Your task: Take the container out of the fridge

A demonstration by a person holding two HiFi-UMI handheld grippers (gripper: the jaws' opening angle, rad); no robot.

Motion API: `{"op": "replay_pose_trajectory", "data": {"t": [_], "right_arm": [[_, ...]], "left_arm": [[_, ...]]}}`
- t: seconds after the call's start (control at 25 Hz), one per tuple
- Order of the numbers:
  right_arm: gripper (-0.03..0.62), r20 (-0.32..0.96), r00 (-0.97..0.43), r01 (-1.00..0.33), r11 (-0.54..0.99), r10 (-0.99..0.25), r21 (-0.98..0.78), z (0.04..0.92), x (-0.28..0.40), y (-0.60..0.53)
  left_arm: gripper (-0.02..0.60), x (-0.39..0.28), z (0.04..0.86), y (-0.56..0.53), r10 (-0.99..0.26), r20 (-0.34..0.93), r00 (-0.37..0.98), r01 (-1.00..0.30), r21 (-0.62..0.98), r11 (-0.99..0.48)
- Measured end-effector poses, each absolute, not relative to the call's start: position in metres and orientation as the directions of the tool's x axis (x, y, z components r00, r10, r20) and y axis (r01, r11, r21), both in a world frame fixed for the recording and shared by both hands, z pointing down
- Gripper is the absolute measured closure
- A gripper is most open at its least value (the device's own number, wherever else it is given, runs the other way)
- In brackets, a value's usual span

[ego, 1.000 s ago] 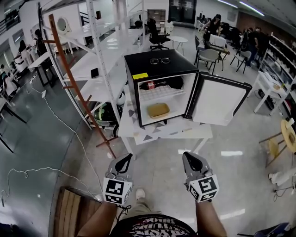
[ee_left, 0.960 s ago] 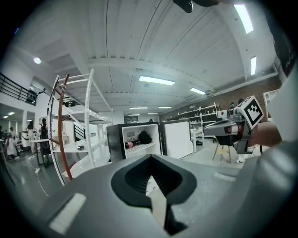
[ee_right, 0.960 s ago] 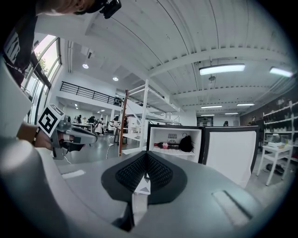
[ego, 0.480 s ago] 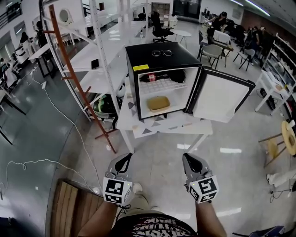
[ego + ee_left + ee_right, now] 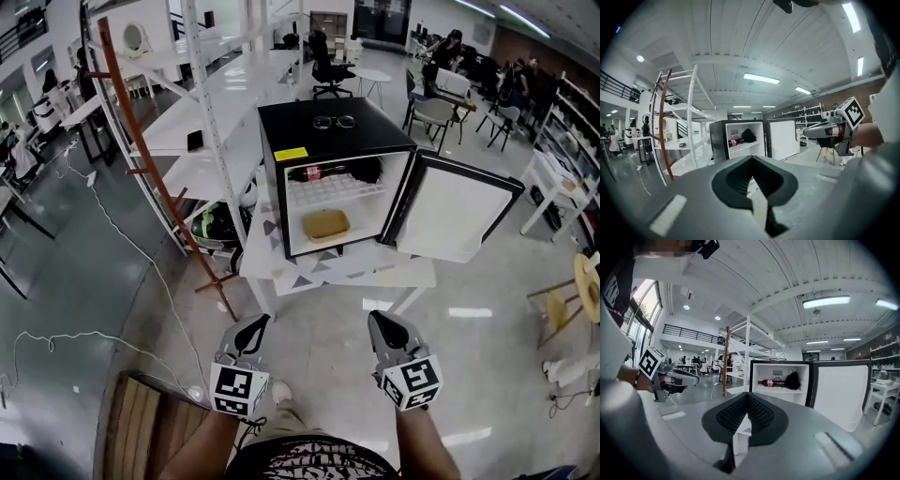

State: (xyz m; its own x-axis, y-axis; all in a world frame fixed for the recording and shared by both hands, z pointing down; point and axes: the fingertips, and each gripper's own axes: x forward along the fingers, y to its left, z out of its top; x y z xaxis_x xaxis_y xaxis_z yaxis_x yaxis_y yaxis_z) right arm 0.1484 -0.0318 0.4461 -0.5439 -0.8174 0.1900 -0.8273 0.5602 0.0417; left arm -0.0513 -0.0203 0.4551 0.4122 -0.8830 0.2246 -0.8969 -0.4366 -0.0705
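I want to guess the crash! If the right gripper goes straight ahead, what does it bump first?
Probably the open mini fridge on its white table, near the fridge's left edge. The right gripper has only open floor before that, though depth is unclear.

Fridge point(image 5: 328, 141): black shell, white inside, yellow sticker point(image 5: 291, 154) on front top edge. Container point(image 5: 325, 224) tan. Bottle point(image 5: 312, 172) dark, red label. Tabletop point(image 5: 394, 272) white, grey triangles. Left gripper point(image 5: 253, 326), right gripper point(image 5: 382, 323): grey, black-and-white square markers.

Long ceiling lights point(image 5: 826, 301) made the room bright. I saw white glare on the floor point(image 5: 469, 310). Picture edges bent and went dark.
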Motion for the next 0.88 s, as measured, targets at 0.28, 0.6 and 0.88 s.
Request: {"op": "replay_pose_trajectory", "data": {"t": [0.28, 0.6, 0.88], "right_arm": [[0.568, 0.199, -0.538, -0.831, 0.555, -0.819, 0.040, 0.451, 0.141, -0.060], [0.568, 0.236, -0.513, -0.845, 0.534, -0.825, 0.030, 0.464, 0.137, -0.090], [0.568, 0.257, -0.497, -0.852, 0.522, -0.829, 0.035, 0.465, 0.131, -0.114]], "left_arm": [[0.581, -0.060, 0.461, -0.048, -0.877, 0.236, 0.418, -0.894, -0.065, -0.443], [0.581, -0.060, 0.472, -0.084, -0.855, 0.254, 0.453, -0.877, -0.048, -0.479], [0.581, -0.064, 0.476, -0.116, -0.836, 0.265, 0.480, -0.862, -0.035, -0.506]]}}
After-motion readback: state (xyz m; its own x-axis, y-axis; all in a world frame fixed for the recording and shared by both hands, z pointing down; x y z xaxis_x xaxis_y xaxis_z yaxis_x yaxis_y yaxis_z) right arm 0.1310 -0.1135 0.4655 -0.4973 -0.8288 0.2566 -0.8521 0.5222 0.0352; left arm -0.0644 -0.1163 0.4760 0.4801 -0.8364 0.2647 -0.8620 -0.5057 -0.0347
